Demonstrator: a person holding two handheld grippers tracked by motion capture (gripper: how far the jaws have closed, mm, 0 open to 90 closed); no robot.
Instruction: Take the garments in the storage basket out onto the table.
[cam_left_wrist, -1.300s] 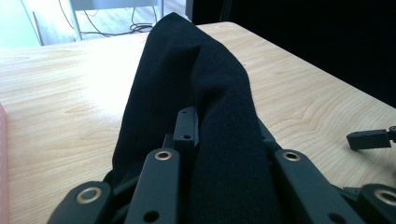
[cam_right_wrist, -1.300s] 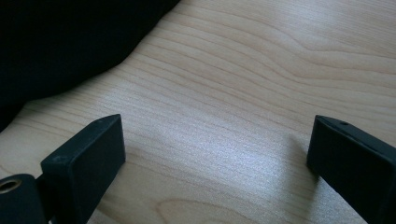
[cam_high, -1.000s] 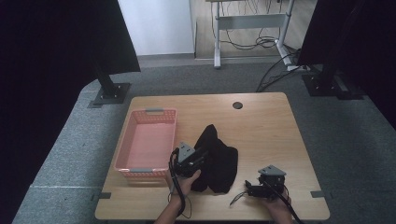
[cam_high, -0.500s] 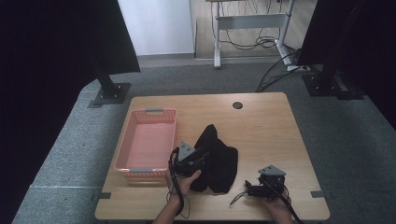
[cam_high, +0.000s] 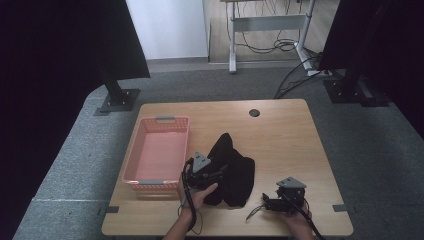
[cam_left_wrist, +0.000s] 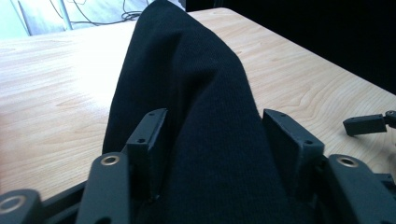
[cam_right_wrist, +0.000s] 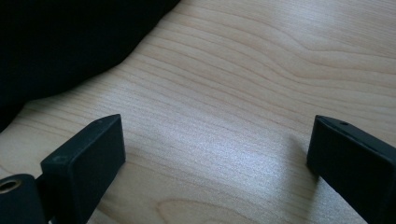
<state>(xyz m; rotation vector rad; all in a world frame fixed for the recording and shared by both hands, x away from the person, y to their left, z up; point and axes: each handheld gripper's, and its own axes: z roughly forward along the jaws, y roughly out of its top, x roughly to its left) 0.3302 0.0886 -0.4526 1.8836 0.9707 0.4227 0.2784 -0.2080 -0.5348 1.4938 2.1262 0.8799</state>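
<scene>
High view | left gripper (cam_high: 216, 173) fingers around black cloth (cam_high: 235, 167) | right gripper (cam_high: 267, 204) fingers wide, bare table (cam_high: 290, 135)

One black cloth (cam_high: 233, 167), one pink basket (cam_high: 157, 152), two grippers — left gripper (cam_high: 216, 175) and right gripper (cam_high: 266, 203) — on one counter (cam_high: 285, 140).

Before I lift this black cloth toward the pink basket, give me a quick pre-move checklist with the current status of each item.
1. Left hand-held gripper has black cloth between its jaws: ok.
2. Jaws fully clamped on the cloth: cannot tell; fabric fills the gap.
3. Right hand-held gripper open over bare wood, off the cloth: ok.
4. Pink basket empty and ready: ok.
5. Basket beside the cloth, with nothing between them: ok.
6. Cloth free of the right hand-held gripper's cable: cannot tell.
</scene>
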